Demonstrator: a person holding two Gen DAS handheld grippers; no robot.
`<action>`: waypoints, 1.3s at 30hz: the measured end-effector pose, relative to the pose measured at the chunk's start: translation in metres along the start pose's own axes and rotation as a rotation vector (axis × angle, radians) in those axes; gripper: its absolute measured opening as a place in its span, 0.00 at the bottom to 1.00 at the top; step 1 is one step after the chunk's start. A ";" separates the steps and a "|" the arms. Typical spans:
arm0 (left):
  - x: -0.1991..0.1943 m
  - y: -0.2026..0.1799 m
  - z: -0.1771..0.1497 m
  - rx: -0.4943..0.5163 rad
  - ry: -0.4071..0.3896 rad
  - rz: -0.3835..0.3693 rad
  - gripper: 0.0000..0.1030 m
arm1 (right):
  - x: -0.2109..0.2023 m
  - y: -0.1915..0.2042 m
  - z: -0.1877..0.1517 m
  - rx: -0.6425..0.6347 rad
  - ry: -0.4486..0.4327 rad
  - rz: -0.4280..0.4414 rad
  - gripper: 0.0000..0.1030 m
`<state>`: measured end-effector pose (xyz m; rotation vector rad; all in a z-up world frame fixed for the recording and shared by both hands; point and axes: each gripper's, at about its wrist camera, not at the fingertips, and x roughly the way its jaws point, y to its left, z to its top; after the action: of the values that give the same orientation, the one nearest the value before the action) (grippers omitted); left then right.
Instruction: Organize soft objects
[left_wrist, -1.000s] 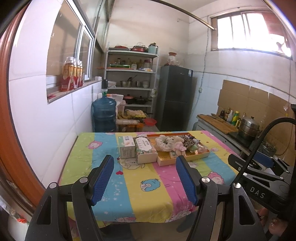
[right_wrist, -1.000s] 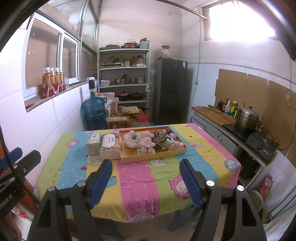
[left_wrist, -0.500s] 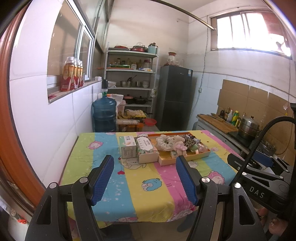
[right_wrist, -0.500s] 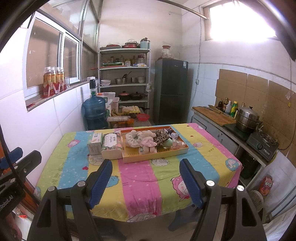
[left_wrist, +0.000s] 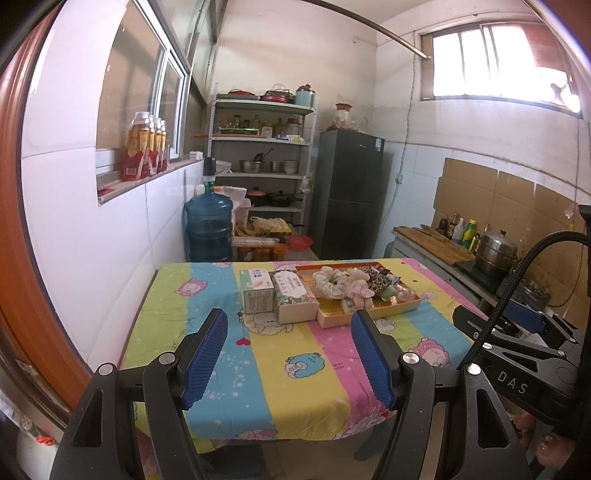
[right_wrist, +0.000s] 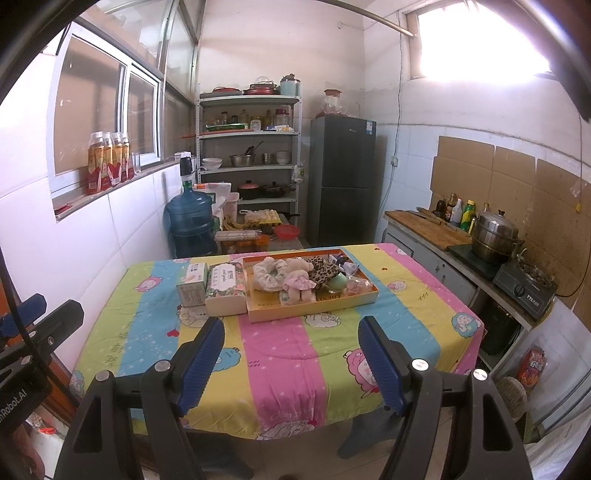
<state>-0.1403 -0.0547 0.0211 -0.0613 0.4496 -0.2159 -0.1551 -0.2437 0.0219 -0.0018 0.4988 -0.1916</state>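
Observation:
An orange tray (right_wrist: 306, 314) (left_wrist: 332, 320) sits at the far middle of a table with a bright striped cloth (right_wrist: 280, 354) (left_wrist: 266, 369). In it lie a cream scrunchie (right_wrist: 267, 271) (left_wrist: 328, 284), a small pink plush toy (right_wrist: 298, 283) (left_wrist: 359, 291), a leopard-print piece (right_wrist: 325, 271) (left_wrist: 378, 280) and a green round thing (right_wrist: 338, 282). My left gripper (left_wrist: 290, 325) and right gripper (right_wrist: 291, 332) both hang open and empty over the table's near edge, well short of the tray.
Left of the tray stand a floral tissue box (right_wrist: 226, 288) (left_wrist: 293, 299) and a small green carton (right_wrist: 192, 284) (left_wrist: 256, 293). A blue water jug (right_wrist: 192, 225), a shelf rack (right_wrist: 249, 155) and a dark fridge (right_wrist: 343, 184) stand behind. A counter with a steel pot (right_wrist: 493, 234) runs along the right.

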 end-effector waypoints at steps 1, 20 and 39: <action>0.000 0.000 0.000 -0.001 0.000 -0.001 0.69 | 0.000 -0.001 0.000 0.000 0.000 0.000 0.73; -0.001 0.000 -0.002 0.000 0.002 -0.001 0.69 | 0.000 0.001 -0.001 -0.001 0.000 0.002 0.73; -0.001 -0.001 -0.002 0.002 0.001 -0.001 0.69 | -0.001 0.003 -0.001 0.003 0.002 0.000 0.73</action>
<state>-0.1424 -0.0549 0.0198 -0.0595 0.4501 -0.2176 -0.1555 -0.2410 0.0213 0.0010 0.5006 -0.1922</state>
